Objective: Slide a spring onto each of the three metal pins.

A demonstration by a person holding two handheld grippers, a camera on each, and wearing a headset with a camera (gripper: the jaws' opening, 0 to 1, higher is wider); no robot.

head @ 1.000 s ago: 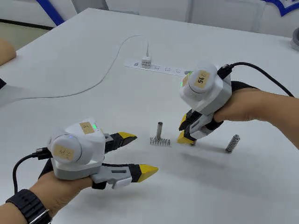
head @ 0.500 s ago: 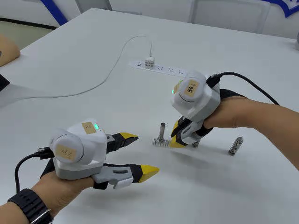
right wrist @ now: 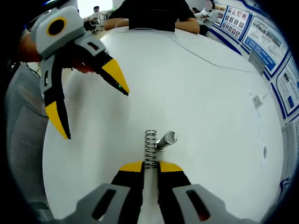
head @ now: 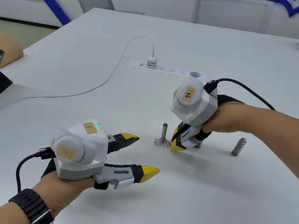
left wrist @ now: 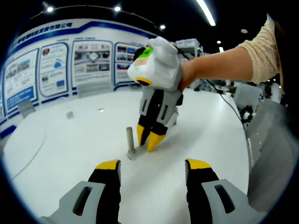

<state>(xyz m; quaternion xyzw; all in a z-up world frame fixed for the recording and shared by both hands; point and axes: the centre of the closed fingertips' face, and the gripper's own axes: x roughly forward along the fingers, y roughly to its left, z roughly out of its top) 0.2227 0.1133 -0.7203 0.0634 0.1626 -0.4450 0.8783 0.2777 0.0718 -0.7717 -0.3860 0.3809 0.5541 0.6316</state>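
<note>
A bare metal pin (head: 164,130) stands upright mid-table, with a loose spring (head: 161,142) lying at its foot. My right gripper (head: 176,144) points down at the spring's right end. In the right gripper view its jaws (right wrist: 151,166) are closed to a narrow gap on the near end of the spring (right wrist: 150,144), beside the pin (right wrist: 166,139). My left gripper (head: 140,155) hovers open and holds nothing, at the front left. In the left gripper view, the left gripper (left wrist: 153,165) faces the pin (left wrist: 130,136) and the right gripper (left wrist: 150,137).
A spring-covered pin (head: 238,146) stands to the right, and another (head: 198,145) shows partly behind the right gripper. A white power strip (head: 163,69) with a plug and cable (head: 107,74) lies at the back. A person (right wrist: 154,14) sits across the table.
My right gripper has moved left and down to the lying spring, and its jaws have narrowed around the spring's end. The left gripper has stayed in place.
</note>
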